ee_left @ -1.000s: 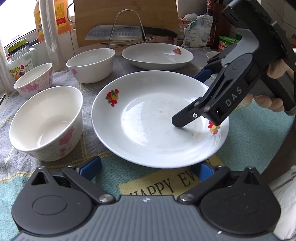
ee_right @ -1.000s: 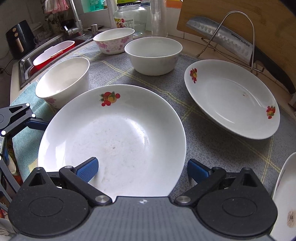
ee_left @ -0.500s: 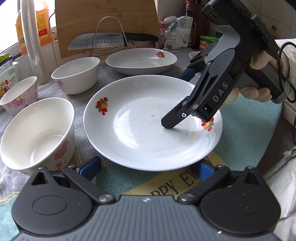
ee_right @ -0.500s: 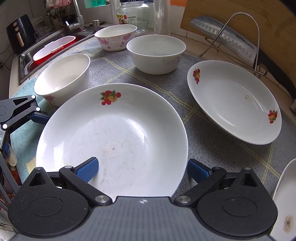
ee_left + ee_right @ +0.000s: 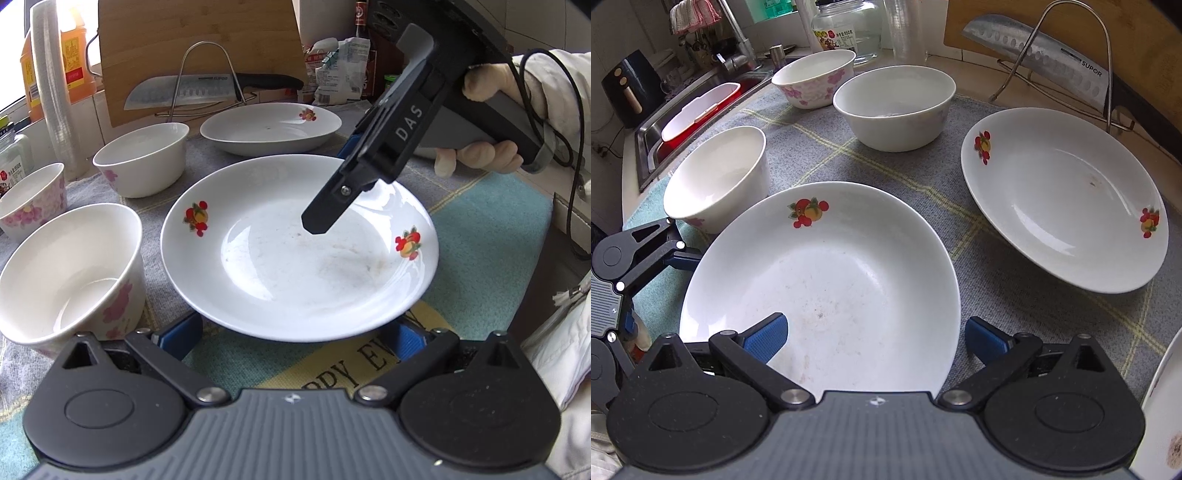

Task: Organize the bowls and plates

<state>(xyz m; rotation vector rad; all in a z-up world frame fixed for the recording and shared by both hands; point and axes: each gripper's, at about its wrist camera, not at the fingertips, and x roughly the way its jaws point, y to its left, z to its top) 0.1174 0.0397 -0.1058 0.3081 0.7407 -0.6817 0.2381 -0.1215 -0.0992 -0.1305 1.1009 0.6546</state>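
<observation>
A white plate (image 5: 295, 258) with fruit prints lies on the mat in front of both grippers; it also shows in the right wrist view (image 5: 831, 280). My left gripper (image 5: 295, 338) is open, its blue fingers at the plate's near rim. My right gripper (image 5: 875, 338) is open; one finger hangs over the plate's inside, the other outside its rim. A second plate (image 5: 1063, 199) lies further back. Three bowls stand to the left: a tall one (image 5: 66, 273), a plain white one (image 5: 144, 158) and a pink-flowered one (image 5: 29, 199).
A wire rack (image 5: 207, 74) holds a knife (image 5: 184, 92) against a cutting board (image 5: 199, 40). A sink (image 5: 698, 114) lies at the left. Bottles, a stack of cups (image 5: 55, 88) and packets stand at the back. Another plate's edge (image 5: 1167, 413) shows at the right.
My right gripper has lifted higher over the plate. The left gripper has drawn nearer the plate's near rim. The dishes have not moved.
</observation>
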